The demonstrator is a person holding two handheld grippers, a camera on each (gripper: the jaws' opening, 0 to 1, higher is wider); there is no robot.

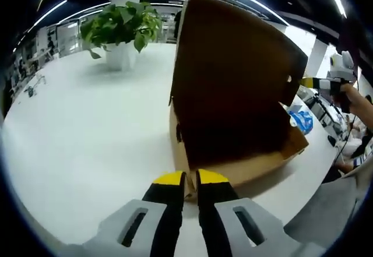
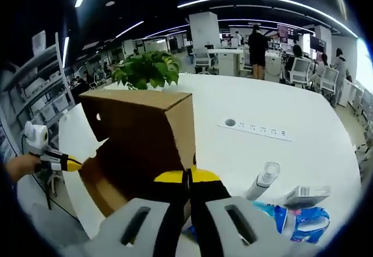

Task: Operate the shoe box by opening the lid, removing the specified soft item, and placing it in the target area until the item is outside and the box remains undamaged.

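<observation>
The left gripper is seen with its 2 yellow-tipped jaws almost closed, nipped on the near bottom edge of the shoe box. The right gripper is likewise drawn nearly shut, its jaws pressed at the box's near corner; whether cardboard is pinched there cannot be told. The lid is raised upright above the box on the white table. A potted plant is set behind the box. Beside the box, by the right gripper, blue packaging, a clear tube and a small carton are laid.
</observation>
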